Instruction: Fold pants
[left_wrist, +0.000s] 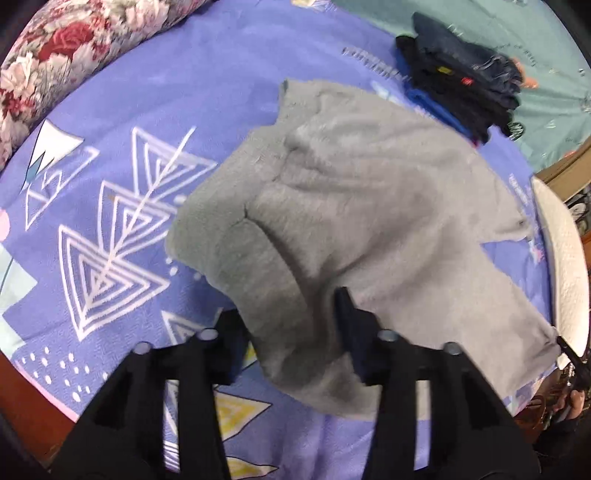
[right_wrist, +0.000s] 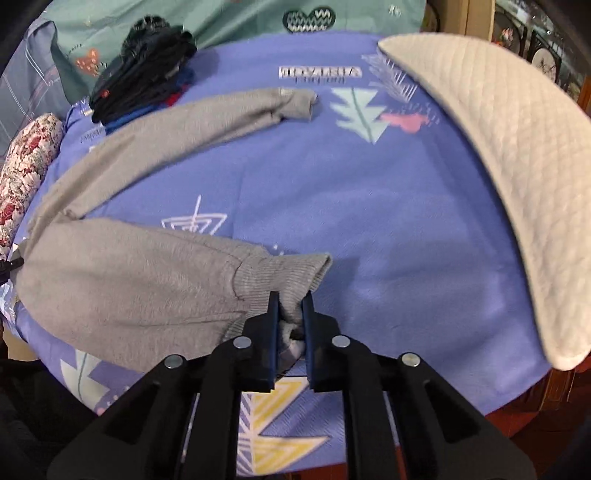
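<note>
Left wrist: left tongs (left_wrist: 291, 321) open, jaws straddling the waist edge of the gray pants (left_wrist: 354, 206), which spread toward 12 and 3 o'clock on the purple bedsheet (left_wrist: 110, 110). Right wrist: right tongs (right_wrist: 290, 314) clamped on the ribbed cuff (right_wrist: 284, 277), leg running to 9 o'clock; white pillow (right_wrist: 498, 147) at 2 o'clock.

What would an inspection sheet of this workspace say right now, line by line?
Surface: purple patterned sheet on a bed.
Job's things: grey pants spread out, legs apart, not yet folded.
Clutter: dark clothes pile; floral pillow; white pillow.
Grippers: left gripper open astride the waist end; right gripper shut on the near cuff.
Cables: nothing seen.
Surroundings: teal cloth behind; wood furniture at right, blurred.
</note>
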